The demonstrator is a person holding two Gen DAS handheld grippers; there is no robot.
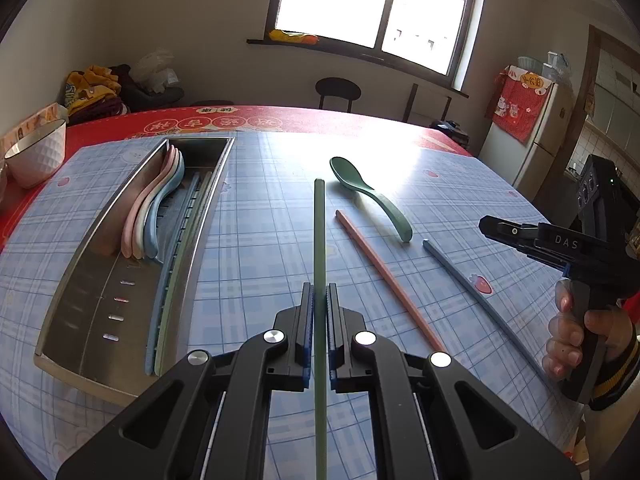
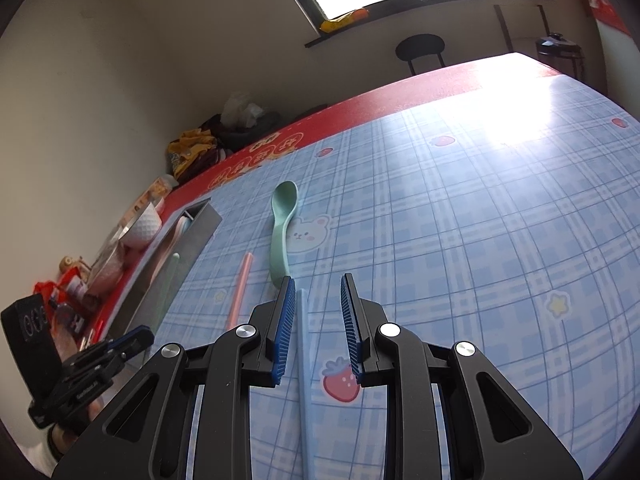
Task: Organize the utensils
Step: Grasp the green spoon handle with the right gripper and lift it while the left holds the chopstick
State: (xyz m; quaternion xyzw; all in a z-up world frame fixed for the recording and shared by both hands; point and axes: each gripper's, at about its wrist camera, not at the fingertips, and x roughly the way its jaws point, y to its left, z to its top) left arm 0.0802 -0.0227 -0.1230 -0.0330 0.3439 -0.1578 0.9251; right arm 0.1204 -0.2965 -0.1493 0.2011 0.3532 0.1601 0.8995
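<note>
Chopstick work is under way on a worktop (image 1: 260, 208) covered in blue plaid cloth, with a long steel tray (image 1: 100, 280) as the landmark. The left gripper (image 1: 319, 304) has its fingers closed tight on a green chopstick (image 1: 319, 224), which runs straight ahead between the pads, its long axis nearly parallel to the tray's long side and just to the right of the tray. Inside the tray, pink, white and blue spoons (image 1: 154, 212) are stacked on edge against the far end, and a blue and a green chopstick (image 1: 176, 276) lie lengthwise along its right wall. Further right of the tray, loose on the cloth, lie a pink chopstick (image 1: 384, 276), a green spoon (image 1: 368, 196) and then a blue chopstick (image 1: 480, 300), all slanting away from the tray. The right gripper (image 2: 318, 292) hovers with its fingers apart and holding nothing; the blue chopstick (image 2: 306, 380) lies lengthwise in the gap between them, closer to the left finger, so it seems lined up for a grasp. The left hand is the one nearer the tray, and its likely next move is a short sideways carry to lay the green chopstick beside its partner, keeping it parallel to the tray wall
</note>
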